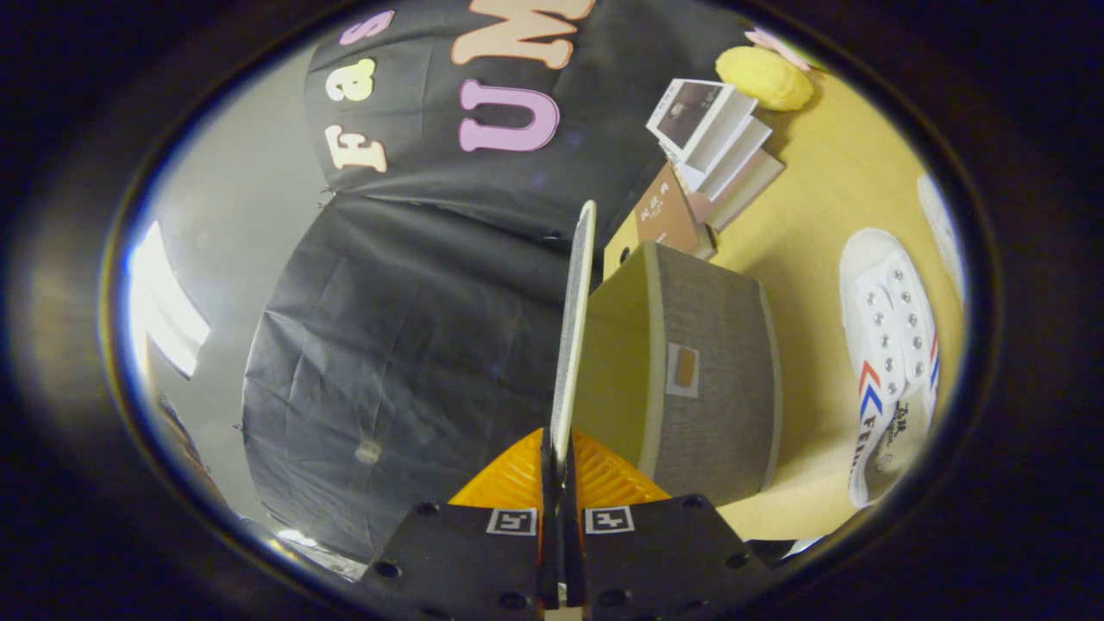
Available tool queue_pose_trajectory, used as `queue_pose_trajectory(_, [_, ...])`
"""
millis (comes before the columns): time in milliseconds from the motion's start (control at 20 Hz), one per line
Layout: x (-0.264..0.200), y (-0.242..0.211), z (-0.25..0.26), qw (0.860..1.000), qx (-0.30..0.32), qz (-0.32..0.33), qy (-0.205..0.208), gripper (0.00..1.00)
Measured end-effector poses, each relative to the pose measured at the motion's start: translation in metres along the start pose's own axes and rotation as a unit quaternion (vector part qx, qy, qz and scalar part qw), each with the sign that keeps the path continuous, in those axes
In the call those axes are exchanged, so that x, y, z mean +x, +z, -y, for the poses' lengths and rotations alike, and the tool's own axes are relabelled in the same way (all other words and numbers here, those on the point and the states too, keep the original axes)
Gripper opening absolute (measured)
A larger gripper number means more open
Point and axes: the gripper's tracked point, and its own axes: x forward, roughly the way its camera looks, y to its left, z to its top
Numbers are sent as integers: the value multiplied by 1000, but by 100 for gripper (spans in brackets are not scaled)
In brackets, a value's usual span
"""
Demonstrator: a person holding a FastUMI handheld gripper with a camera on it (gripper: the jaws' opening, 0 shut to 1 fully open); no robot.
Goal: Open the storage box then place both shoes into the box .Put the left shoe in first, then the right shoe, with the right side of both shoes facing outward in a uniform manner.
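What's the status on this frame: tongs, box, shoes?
Tongs shut on the lid, holding it edge-on, swung up off the storage box. Box open. White shoe on the table beyond it, not yet loaded. Nothing blocking.

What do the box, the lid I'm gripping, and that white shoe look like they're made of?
The storage box looks covered in grey woven fabric, matte, with a visible weave. Its lid, pinched edge-on in the gripper, seems a thin stiff panel with a fine textured face; material unclear. The white shoe looks like canvas with shiny metal eyelets.
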Motion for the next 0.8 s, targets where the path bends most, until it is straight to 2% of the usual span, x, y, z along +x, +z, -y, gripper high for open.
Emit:
queue_pose_trajectory(550, [35, 1, -82, 994, -105, -7, 1, 8])
queue_pose_trajectory(800, [63, -5, -122, 992, -123, -18, 18, 8])
